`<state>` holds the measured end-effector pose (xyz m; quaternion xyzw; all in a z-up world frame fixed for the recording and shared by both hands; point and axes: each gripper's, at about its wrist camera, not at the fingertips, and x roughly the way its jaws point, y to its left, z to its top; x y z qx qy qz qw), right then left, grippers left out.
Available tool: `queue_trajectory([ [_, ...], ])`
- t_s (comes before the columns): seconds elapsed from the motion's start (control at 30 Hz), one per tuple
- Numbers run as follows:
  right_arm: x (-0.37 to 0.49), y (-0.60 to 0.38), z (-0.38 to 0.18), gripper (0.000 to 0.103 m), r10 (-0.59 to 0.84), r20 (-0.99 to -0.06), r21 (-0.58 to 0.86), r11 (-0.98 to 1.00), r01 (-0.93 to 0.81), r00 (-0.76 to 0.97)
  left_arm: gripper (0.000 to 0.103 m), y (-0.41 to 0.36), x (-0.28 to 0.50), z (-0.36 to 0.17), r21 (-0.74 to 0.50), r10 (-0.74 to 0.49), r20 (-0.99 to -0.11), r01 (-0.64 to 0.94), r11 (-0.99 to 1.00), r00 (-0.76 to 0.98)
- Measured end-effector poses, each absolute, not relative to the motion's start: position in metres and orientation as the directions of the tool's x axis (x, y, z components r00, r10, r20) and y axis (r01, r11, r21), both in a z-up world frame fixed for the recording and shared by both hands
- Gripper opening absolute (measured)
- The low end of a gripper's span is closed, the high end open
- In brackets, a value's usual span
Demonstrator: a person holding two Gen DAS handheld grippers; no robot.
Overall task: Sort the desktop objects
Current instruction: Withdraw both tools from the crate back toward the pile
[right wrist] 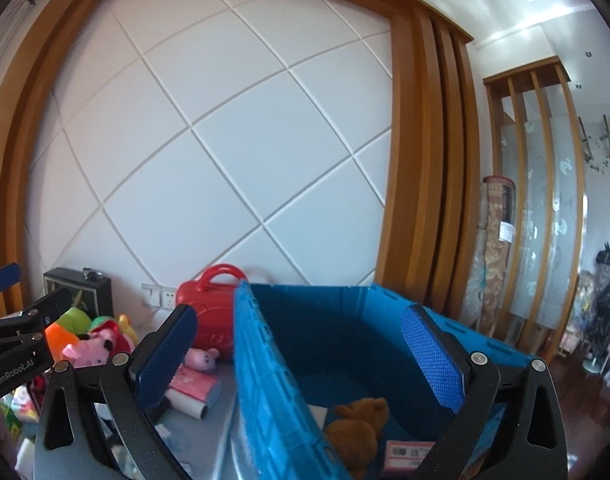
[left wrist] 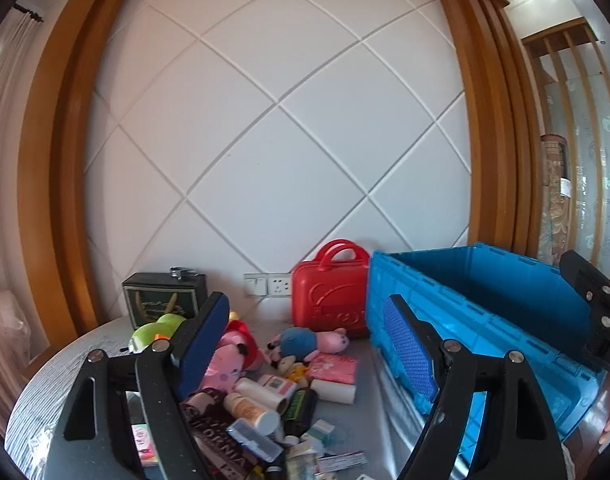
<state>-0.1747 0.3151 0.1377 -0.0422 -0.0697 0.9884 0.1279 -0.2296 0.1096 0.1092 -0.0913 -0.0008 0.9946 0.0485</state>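
Note:
A blue plastic crate point(left wrist: 485, 304) stands on the right of the table; in the right wrist view point(right wrist: 273, 368) it holds a brown plush toy point(right wrist: 359, 426) and a labelled packet point(right wrist: 409, 450). My left gripper point(left wrist: 309, 344) is open and empty above a heap of bottles point(left wrist: 253, 404), plush toys point(left wrist: 229, 360) and a pink packet point(left wrist: 332, 368). My right gripper point(right wrist: 301, 356) is open and empty, straddling the crate's left wall, above the brown plush.
A red toy case point(left wrist: 329, 288) stands against the wall behind the heap, a dark box point(left wrist: 165, 296) further left. The left gripper's body point(right wrist: 17, 352) shows at the left edge of the right wrist view.

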Motion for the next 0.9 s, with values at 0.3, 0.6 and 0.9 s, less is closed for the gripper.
queue_trajectory([
  [0.3, -0.225, 0.226, 0.089, 0.103, 0.017, -0.241, -0.072, -0.997, 0.001, -0.97, 0.08, -0.01, -0.222, 0.067, 0.052, -0.127, -0.28, 0.117, -0.992, -0.952],
  [0.6, -0.268, 0.156, 0.016, 0.103, -0.147, -0.468, 0.021, -0.988, 0.155, -0.871, 0.08, -0.144, -0.2, 0.002, 0.06, -0.304, -0.438, 0.309, -0.949, -0.846],
  [0.9, -0.285, 0.108, -0.029, 0.103, -0.187, -0.573, 0.018, -0.976, 0.215, -0.798, 0.08, -0.219, -0.181, -0.075, 0.079, -0.369, -0.595, 0.405, -0.911, -0.714],
])
